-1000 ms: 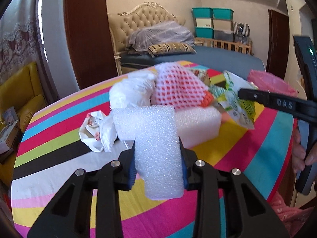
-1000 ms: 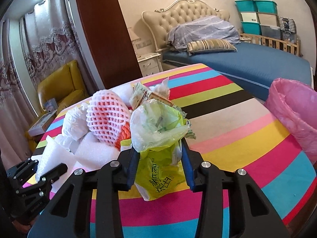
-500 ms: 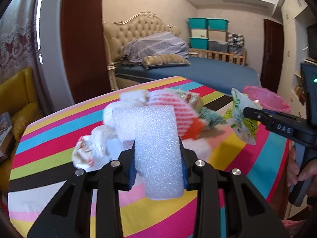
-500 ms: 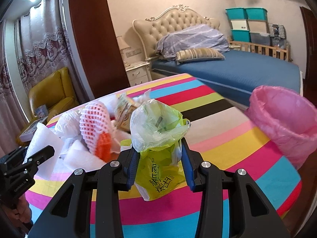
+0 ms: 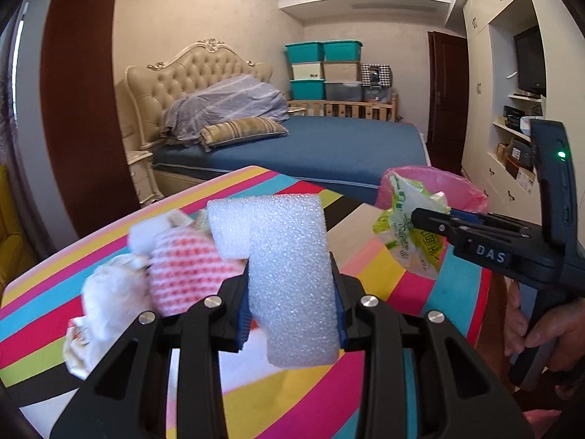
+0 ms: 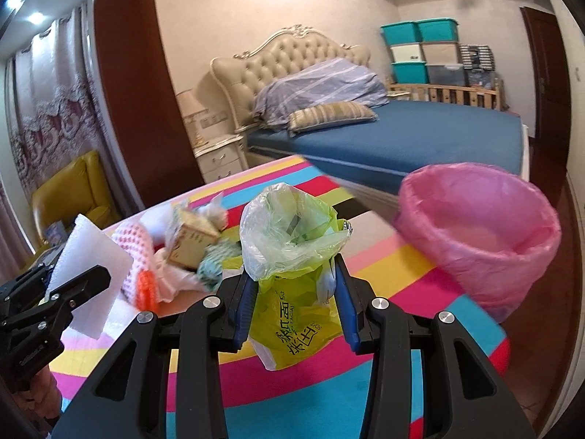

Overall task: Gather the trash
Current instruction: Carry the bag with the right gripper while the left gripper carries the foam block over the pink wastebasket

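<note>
My left gripper [image 5: 290, 301] is shut on a white L-shaped foam piece [image 5: 289, 267], held above the striped table [image 5: 380, 274]. My right gripper [image 6: 294, 305] is shut on a green and yellow plastic bag [image 6: 292, 256]; it also shows at the right of the left wrist view as the same bag [image 5: 409, 230] in the right gripper [image 5: 427, 219]. A bin lined with a pink bag [image 6: 479, 226] stands just past the table's right edge. The left gripper [image 6: 78, 287] with the foam piece [image 6: 91, 259] appears at the left of the right wrist view.
A heap of trash lies on the table: a pink-and-white foam net [image 5: 190, 274], crumpled white wrappers [image 5: 106, 311], a small cardboard box [image 6: 192, 247]. A blue bed [image 6: 402, 139] lies beyond the table, a yellow chair [image 6: 73, 190] at the left. A person's hand [image 5: 541, 329] grips the right handle.
Both grippers have lifted and swung to the right with their loads. The trash heap has slid leftward in both views, and the pink bin now sits larger and nearer.
</note>
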